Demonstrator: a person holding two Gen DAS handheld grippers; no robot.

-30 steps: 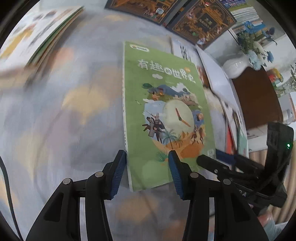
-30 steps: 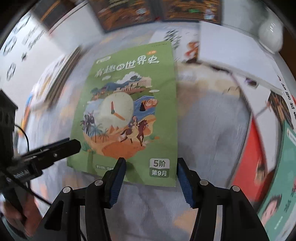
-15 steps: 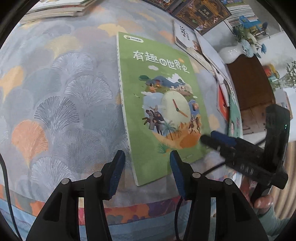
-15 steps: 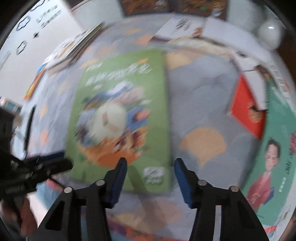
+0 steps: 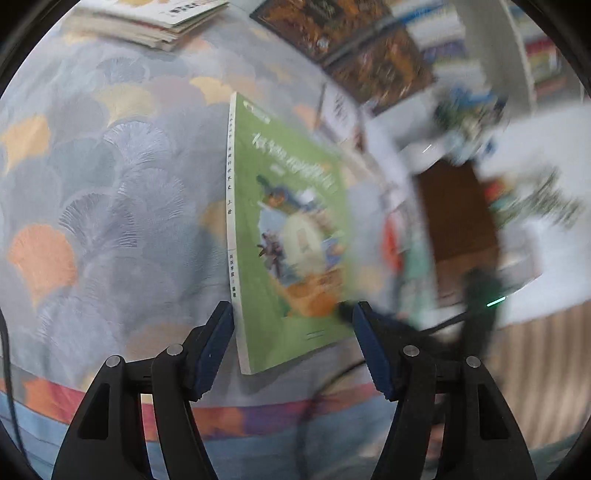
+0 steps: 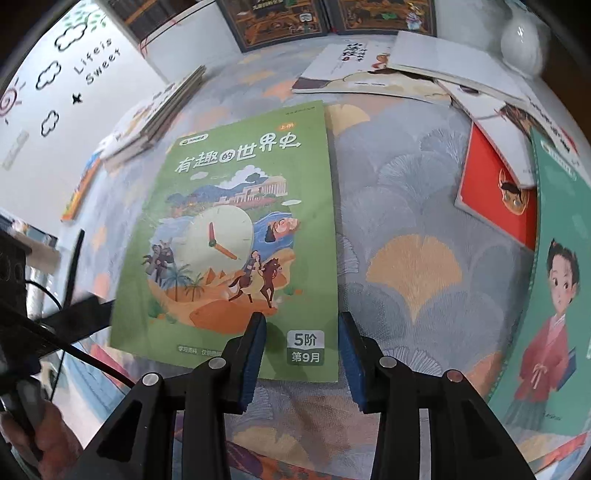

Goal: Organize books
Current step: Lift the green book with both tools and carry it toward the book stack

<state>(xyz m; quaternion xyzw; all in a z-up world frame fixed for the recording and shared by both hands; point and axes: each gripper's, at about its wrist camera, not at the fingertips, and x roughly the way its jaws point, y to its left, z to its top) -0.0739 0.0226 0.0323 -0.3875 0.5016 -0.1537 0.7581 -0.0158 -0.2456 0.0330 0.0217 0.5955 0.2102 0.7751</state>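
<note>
A thin green book with a clock picture lies on the patterned cloth. In the left wrist view the green book is seen side-on, its white spine towards me. My left gripper is open, its jaws either side of the book's near left corner. My right gripper is open, its jaws straddling the book's near right corner. The left gripper's tip shows at the book's left edge in the right wrist view.
A stack of thin books lies at the far left. Dark hardcover books stand at the back. White, red and teal books lie at the right. A white vase stands at the back right.
My left gripper has swung round towards the book's spine edge and its jaws have opened wider. My right gripper has closed in on the book's near right corner.
</note>
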